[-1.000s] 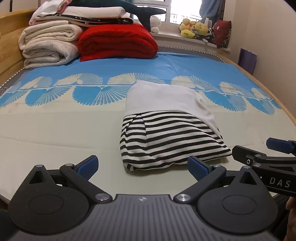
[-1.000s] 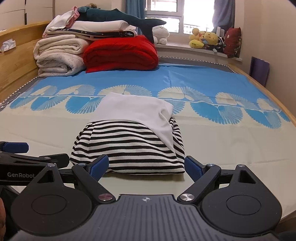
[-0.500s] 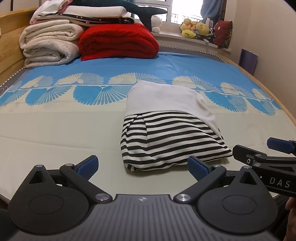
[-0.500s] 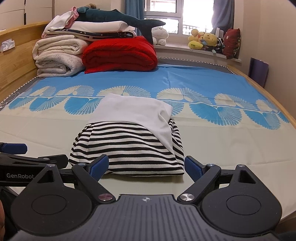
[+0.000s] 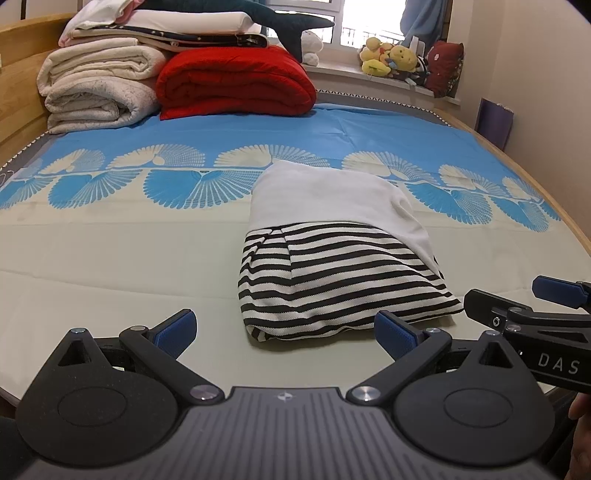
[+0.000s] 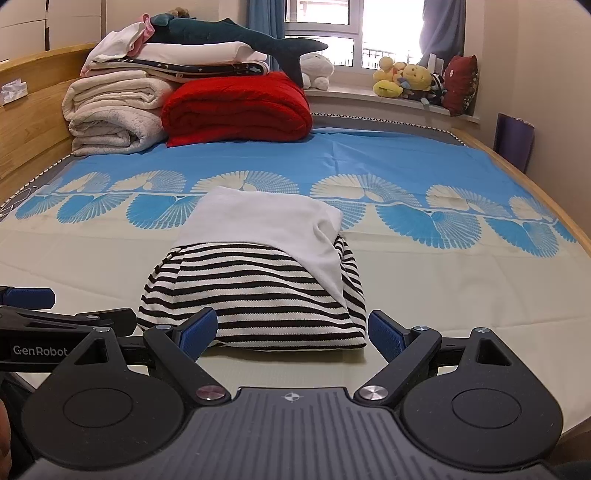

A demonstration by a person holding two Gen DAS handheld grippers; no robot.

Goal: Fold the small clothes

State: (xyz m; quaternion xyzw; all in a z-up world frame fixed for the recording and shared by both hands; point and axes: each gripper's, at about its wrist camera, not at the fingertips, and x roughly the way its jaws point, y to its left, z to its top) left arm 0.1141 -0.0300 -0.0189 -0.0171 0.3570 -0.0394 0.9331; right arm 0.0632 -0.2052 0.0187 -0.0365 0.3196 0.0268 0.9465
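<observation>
Two claws, your left (image 5: pixel 284 330) and right (image 6: pixel 291 332), both spread, empty; folded garment (image 5: pixel 332 269) just ahead on bed (image 5: pixel 110 258).

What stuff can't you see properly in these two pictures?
- Folded striped garment: its underside and inner layers are hidden by its own top fold in both views.
- Right gripper: cut off by the right edge of the left wrist view.
- Stuffed toys on the windowsill: too small to identify.
- Outside the window: washed out by glare.
- Stacked blankets: the count is unclear.
</observation>
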